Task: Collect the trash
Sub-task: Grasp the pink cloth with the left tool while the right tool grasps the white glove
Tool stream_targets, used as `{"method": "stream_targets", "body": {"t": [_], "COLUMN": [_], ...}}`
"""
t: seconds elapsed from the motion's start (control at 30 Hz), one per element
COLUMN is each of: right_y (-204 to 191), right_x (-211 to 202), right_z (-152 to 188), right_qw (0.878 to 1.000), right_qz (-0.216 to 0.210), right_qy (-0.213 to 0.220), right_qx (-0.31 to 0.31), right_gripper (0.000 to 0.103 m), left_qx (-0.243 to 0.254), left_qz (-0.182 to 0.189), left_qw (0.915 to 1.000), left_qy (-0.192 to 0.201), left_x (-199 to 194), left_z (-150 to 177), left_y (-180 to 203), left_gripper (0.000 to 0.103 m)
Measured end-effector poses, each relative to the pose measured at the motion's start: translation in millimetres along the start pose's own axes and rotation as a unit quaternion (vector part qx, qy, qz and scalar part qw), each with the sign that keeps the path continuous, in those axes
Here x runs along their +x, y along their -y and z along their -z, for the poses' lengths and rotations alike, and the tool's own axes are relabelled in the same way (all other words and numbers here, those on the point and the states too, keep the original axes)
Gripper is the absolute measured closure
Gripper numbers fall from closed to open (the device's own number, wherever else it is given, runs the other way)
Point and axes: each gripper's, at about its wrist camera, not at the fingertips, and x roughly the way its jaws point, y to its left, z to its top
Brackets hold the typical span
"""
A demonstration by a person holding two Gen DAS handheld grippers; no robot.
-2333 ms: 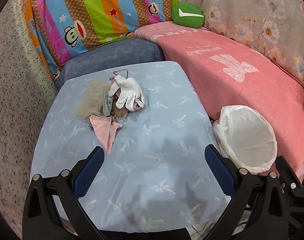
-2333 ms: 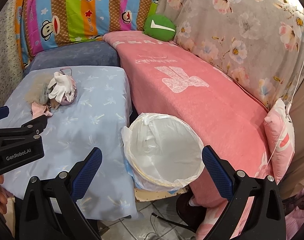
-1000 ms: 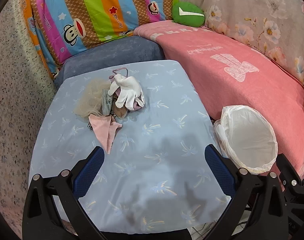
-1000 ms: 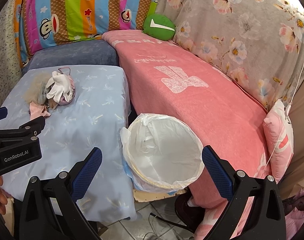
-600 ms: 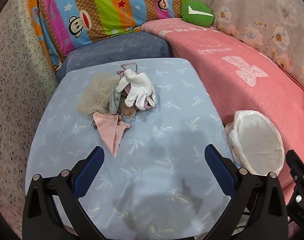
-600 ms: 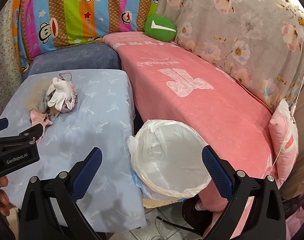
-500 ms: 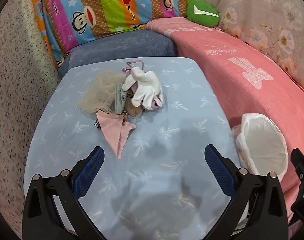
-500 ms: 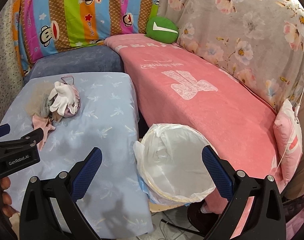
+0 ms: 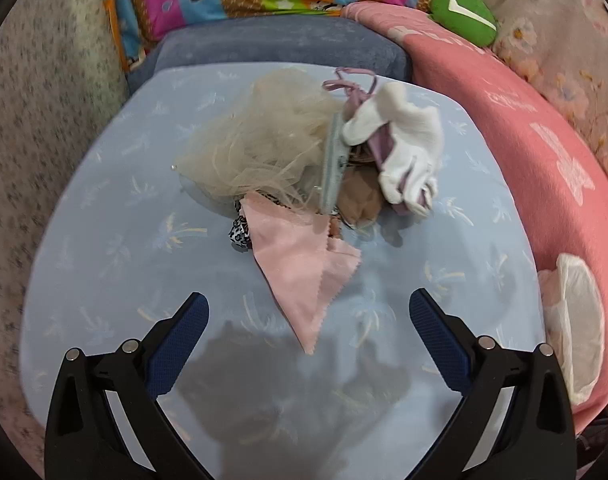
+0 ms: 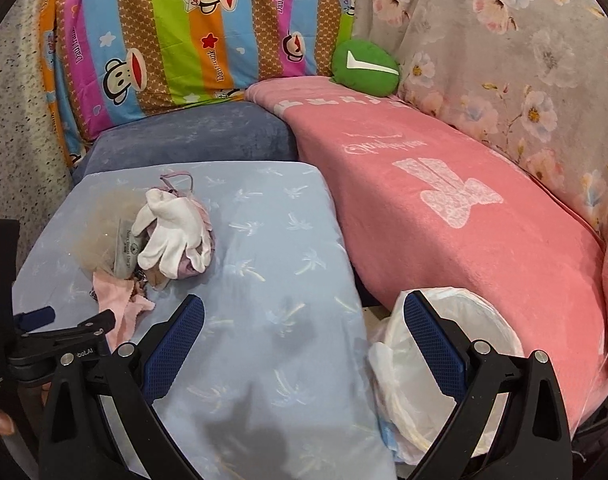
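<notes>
A heap of trash lies on the light blue cloth-covered table (image 9: 116, 248): a pink cloth (image 9: 300, 264), a white glove (image 9: 408, 140), a tuft of pale fibres (image 9: 264, 144), a grey packet (image 9: 332, 168) and a leopard-print scrap (image 9: 240, 234). My left gripper (image 9: 306, 330) is open, just short of the pink cloth's tip. My right gripper (image 10: 302, 334) is open above the table's right edge, with nothing between its fingers. The white-lined bin (image 10: 444, 364) stands below it on the right; the glove (image 10: 172, 236) and pink cloth (image 10: 120, 300) lie to its left.
A pink blanket (image 10: 444, 200) covers the sofa to the right, a blue cushion (image 10: 192, 136) sits behind the table, and a green cushion (image 10: 364, 66) rests at the back. A striped monkey-print cover (image 10: 176, 36) hangs behind. The bin (image 9: 576, 320) sits between table and sofa.
Both grippers have moved forward and left toward the trash heap. The heap now looms larger in the left wrist view, and the bin has slid to the right edge.
</notes>
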Motion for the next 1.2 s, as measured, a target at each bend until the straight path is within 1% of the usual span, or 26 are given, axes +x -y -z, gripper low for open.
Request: {"method": "stream_targets", "body": {"t": [0.1,0.13,0.17,0.23,0.3,0.37,0.4,0.43,0.47,0.5,0.57,0.63,0.67,0.8,0.87,0.9,0.97,1.03,1.07,1.1,1.2], "right_y": [-19,-24,-29,-40,-50,-60,-64,-67,-71,-75,-83,-92,-96,-108,-112,-114,-118,-121,-121,-121,-118], "right_x": [18,25,31,45,59,72,78,84,90,96,105,116,120,138,147,152,162,167,166,165,154], "right_z": [-5,-7,-9,-12,-16,-21,-24,-26,-28,-32,-38,-44,-46,-56,-59,-59,-59,-57,-55,-54,-49], "right_qw": [1.000,1.000,1.000,0.999,0.999,0.998,0.998,0.998,0.997,0.997,0.997,0.996,0.996,0.996,0.995,0.994,0.992,0.990,0.990,0.989,0.989], "right_qz": [-0.012,-0.017,-0.023,-0.032,-0.040,-0.048,-0.051,-0.052,-0.057,-0.062,-0.068,-0.072,-0.071,-0.076,-0.081,-0.087,-0.098,-0.109,-0.113,-0.114,-0.119], "right_qy": [-0.005,-0.007,-0.010,-0.017,-0.024,-0.029,-0.031,-0.034,-0.036,-0.037,-0.041,-0.043,-0.045,-0.047,-0.055,-0.059,-0.073,-0.086,-0.088,-0.088,-0.083], "right_qx": [0.000,0.001,0.003,0.007,0.010,0.015,0.018,0.021,0.024,0.026,0.027,0.024,0.022,0.020,0.020,0.022,0.022,0.021,0.021,0.021,0.022], "right_gripper": [0.007,0.007,0.007,0.007,0.007,0.007,0.007,0.007,0.007,0.009,0.013,0.017,0.018,0.029,0.039,0.041,0.056,0.089,0.094,0.098,0.099], "left_qx": [-0.026,-0.034,-0.039,-0.047,-0.050,-0.049,-0.050,-0.051,-0.052,-0.053,-0.052,-0.049,-0.047,-0.038,-0.033,-0.031,-0.029,-0.025,-0.023,-0.021,-0.012], "left_qz": [0.011,0.019,0.023,0.036,0.048,0.058,0.065,0.072,0.082,0.096,0.111,0.119,0.122,0.130,0.133,0.133,0.135,0.133,0.133,0.131,0.125], "left_qw": [0.9995,0.9989,0.9985,0.9974,0.9962,0.9950,0.9942,0.9934,0.9925,0.9908,0.9890,0.9885,0.9886,0.9893,0.9896,0.9898,0.9896,0.9902,0.9903,0.9907,0.9919], "left_qy": [-0.017,-0.025,-0.031,-0.041,-0.052,-0.064,-0.070,-0.073,-0.075,-0.079,-0.082,-0.078,-0.075,-0.055,-0.045,-0.042,-0.040,-0.035,-0.032,-0.029,-0.019], "left_x": [17,23,27,36,44,51,54,56,56,56,54,49,45,31,24,26,25,23,21,21,16], "left_z": [-5,-6,-7,-8,-9,-9,-10,-11,-12,-12,-14,-15,-16,-22,-28,-27,-28,-29,-30,-34,-38], "left_y": [-16,-21,-23,-26,-27,-25,-25,-25,-25,-24,-25,-26,-26,-28,-28,-30,-32,-32,-34,-31,-28], "left_gripper": [0.007,0.009,0.013,0.015,0.022,0.037,0.041,0.052,0.066,0.071,0.083,0.089,0.090,0.092,0.092,0.092,0.092,0.092,0.092,0.093,0.093]}}
